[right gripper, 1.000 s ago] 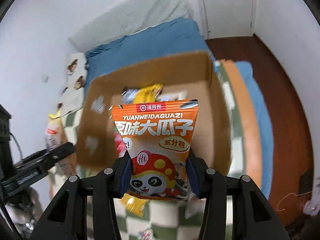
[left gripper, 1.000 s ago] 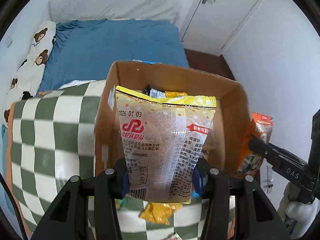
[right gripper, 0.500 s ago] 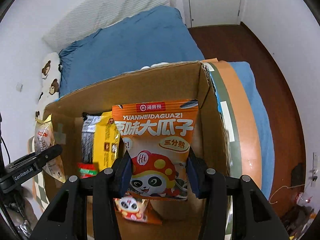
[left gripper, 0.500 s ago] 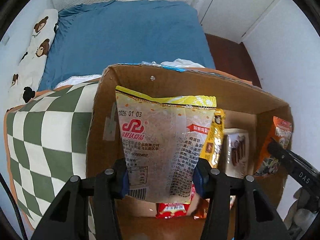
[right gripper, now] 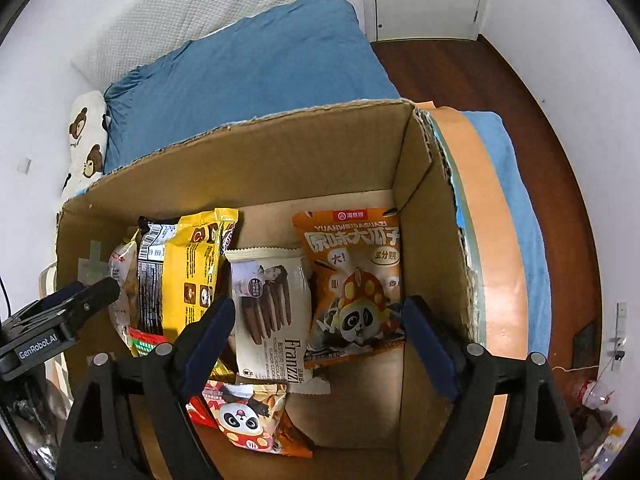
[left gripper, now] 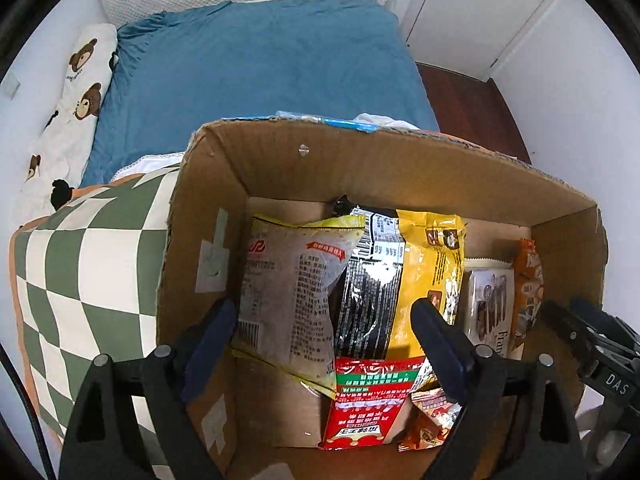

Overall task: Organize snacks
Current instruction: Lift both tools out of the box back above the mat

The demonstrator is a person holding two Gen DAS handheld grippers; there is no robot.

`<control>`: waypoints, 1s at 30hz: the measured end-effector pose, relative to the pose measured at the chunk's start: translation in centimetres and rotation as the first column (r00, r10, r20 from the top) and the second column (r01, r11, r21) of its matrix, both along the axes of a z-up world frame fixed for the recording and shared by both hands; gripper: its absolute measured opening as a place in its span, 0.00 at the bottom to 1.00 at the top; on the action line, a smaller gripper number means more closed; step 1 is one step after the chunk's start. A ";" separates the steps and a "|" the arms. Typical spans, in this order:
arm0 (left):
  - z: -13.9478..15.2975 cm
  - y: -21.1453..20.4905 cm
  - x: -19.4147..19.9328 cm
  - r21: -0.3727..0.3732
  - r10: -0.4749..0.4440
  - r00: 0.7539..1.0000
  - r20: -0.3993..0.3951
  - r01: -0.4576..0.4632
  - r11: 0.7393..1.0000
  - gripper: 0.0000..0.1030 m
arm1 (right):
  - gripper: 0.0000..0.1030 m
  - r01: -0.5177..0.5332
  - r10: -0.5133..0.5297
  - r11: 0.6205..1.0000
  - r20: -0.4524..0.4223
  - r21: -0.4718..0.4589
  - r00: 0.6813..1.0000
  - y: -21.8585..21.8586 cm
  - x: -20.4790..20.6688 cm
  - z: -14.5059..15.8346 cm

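A: Both claws are pointing steeply down into the cardboard box [left gripper: 224,184]. The left gripper [left gripper: 326,336] is opening its jaws; the clear noodle-style bag [left gripper: 288,280] is sitting between them but the pads are not pressing on it. It is leaning on the box's left wall, next to the black-and-yellow pack [left gripper: 400,272].

B: Noting the same on the other side. The right gripper [right gripper: 316,332] is opening too, jaws spreading wide of the orange sunflower-seed bag [right gripper: 354,280], which is lying on the box floor near the right wall, beside the cream Franzzi cookie pack [right gripper: 272,304]. Neither claw is gripping anything.

A: Risks from here?

B: The clear bag is standing loosely; a pad could be brushing it on the way out and tipping it over the red packet [left gripper: 368,400] below.

A: Also the fingers are sitting deep between the walls. Lifting at an angle could be catching the cardboard edge and dragging the box across the checked blanket [left gripper: 80,264].

B: And the two grippers are working close together, so collision is possible.
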State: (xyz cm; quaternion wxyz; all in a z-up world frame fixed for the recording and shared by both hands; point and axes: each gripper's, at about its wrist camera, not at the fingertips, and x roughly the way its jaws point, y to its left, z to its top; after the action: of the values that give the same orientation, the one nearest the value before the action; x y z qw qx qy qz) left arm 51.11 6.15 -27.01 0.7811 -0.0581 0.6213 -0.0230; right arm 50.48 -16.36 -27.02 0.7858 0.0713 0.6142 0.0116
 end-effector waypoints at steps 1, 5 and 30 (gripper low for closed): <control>0.1 -0.1 -0.3 0.005 -0.005 1.000 0.006 0.005 1.000 0.87 | 0.86 -0.001 0.001 1.000 0.006 -0.007 1.000 0.0 -0.3 0.2; 0.8 -0.7 -2.0 0.014 -0.013 0.999 0.032 0.013 1.000 0.87 | 0.86 -0.011 0.011 1.000 0.025 -0.018 1.000 0.4 -1.6 0.7; 9.4 -1.7 -14.7 0.041 -0.032 0.951 0.308 0.021 0.999 0.87 | 0.86 -0.062 0.077 0.996 0.277 -0.060 0.958 2.0 -14.0 9.5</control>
State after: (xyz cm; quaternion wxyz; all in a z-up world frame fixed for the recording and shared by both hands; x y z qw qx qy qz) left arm 36.42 4.47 -17.58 0.8692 -0.0307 0.4925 -0.0306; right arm 36.52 -14.41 -17.56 0.8652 0.0274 0.4995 0.0337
